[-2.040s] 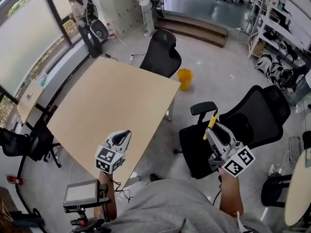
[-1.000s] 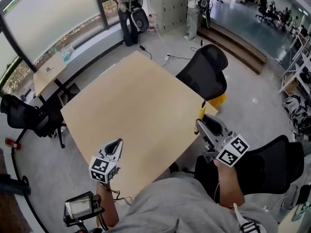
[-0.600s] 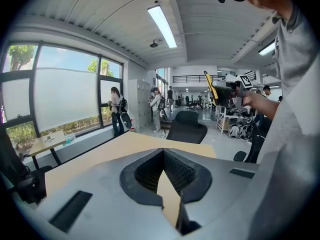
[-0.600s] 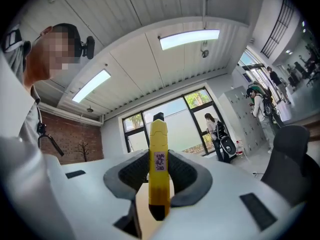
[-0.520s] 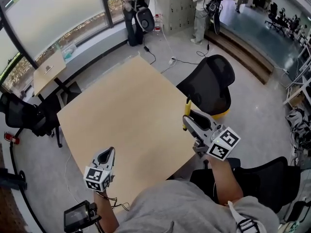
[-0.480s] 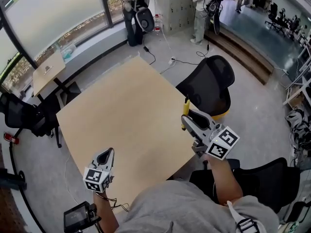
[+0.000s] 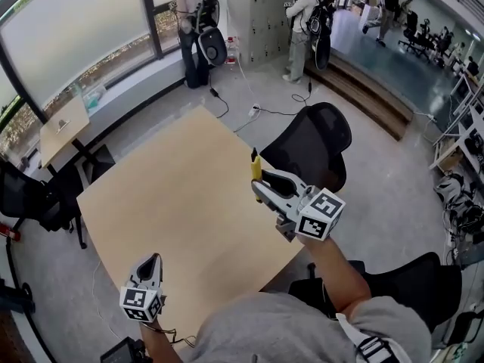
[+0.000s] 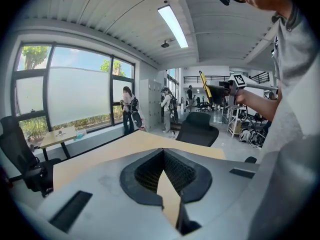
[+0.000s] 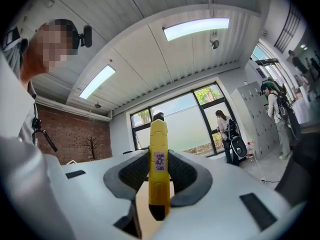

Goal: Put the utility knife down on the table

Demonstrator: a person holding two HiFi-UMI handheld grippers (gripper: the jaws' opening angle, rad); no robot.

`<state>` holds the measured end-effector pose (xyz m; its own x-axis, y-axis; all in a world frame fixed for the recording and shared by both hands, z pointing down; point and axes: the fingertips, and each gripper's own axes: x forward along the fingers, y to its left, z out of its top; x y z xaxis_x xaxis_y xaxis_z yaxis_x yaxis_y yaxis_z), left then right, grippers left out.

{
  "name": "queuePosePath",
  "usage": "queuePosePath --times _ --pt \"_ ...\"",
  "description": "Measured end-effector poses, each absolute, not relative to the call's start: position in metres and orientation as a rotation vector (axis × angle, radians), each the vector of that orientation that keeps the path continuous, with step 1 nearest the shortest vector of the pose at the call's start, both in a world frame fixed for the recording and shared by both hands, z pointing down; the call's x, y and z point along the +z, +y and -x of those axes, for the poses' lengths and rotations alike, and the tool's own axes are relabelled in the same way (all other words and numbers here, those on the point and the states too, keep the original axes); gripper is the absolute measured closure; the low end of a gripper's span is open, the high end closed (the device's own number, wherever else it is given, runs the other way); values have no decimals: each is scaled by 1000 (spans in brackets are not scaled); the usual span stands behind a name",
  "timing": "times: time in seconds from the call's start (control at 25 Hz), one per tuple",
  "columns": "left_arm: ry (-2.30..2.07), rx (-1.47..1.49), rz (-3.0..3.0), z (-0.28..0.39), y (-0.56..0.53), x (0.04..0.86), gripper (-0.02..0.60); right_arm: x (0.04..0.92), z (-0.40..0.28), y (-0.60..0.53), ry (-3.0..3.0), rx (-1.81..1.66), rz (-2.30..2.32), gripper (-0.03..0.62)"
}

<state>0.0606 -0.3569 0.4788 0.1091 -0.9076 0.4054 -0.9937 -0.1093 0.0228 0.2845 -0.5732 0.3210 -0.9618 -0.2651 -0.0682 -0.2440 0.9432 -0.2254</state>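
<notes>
Right tongs [image 7: 262, 186] have swung in from beside the tabletop [image 7: 174, 203] to above its right edge, next to the black chair [image 7: 306, 146]. They pinch the yellow utility knife [image 7: 255, 165] by its lower end, nose pointing up and away, held well above the tabletop. Judgement: the carry is about done; lowering and release are not yet begun. Left tongs [image 7: 150, 262] are pressed together on nothing, over the tabletop's near edge. No container shows on or by the tabletop.

A black office chair [image 7: 308, 138] stands on grey floor [image 7: 382, 176], a small desk [image 7: 57, 127] by the window [image 7: 68, 36]
</notes>
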Motion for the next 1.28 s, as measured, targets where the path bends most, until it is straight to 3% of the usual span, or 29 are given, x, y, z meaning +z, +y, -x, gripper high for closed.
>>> queuePosePath --times 0.52,1.28 --pt "-1814 345 -2202 -23 -297 475 577 315 -219 -540 3064 -278 452 476" --pt "-1856 392 -2092 -50 -303 490 577 359 -187 -589 3150 -433 232 476"
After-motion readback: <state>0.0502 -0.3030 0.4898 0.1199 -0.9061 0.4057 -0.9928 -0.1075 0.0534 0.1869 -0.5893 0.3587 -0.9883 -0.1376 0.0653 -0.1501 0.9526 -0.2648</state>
